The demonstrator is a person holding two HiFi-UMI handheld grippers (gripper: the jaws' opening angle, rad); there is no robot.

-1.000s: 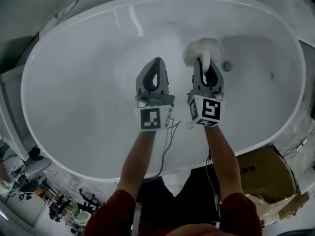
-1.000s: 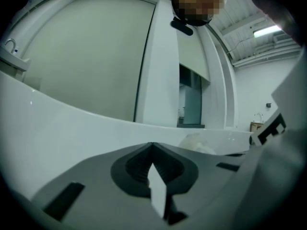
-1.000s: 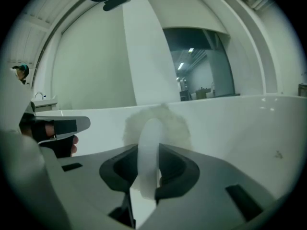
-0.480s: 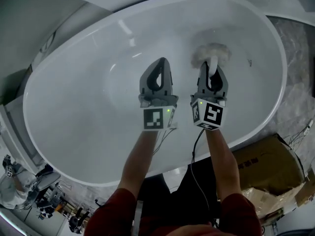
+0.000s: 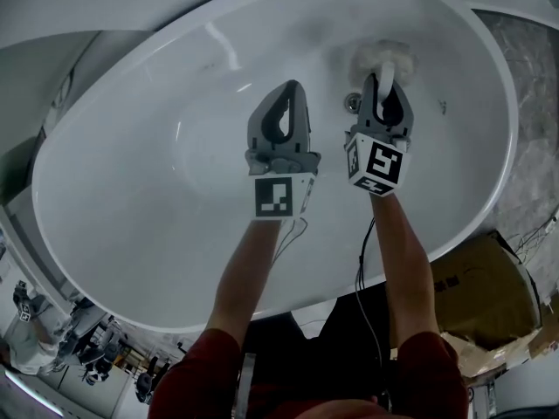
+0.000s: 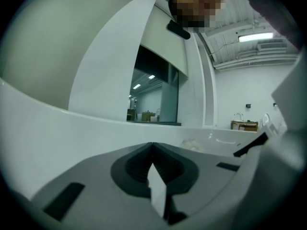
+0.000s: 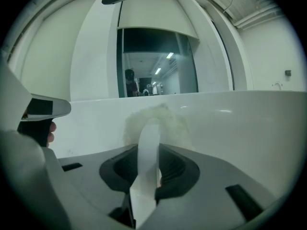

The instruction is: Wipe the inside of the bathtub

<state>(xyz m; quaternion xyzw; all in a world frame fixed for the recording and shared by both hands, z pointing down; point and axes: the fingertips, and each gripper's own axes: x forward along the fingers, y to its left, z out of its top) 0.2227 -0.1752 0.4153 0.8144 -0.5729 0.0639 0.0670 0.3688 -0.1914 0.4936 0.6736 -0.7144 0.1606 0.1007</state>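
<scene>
White bathtub (image 5: 131,190) interior; right tongs (image 5: 385,88) clamped on fluffy duster (image 5: 397,55), left tongs (image 5: 287,94) pressed together

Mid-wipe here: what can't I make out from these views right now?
- Drain: head view, partly covered by the right gripper.
- Fluffy head, its centre: right gripper view, behind its own handle.
- Grime on the tub: too faint to tell, any view.

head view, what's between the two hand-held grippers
The drain, on the bathtub floor between the left hand-held gripper and the right hand-held gripper holding the duster; seen in the head view.
</scene>
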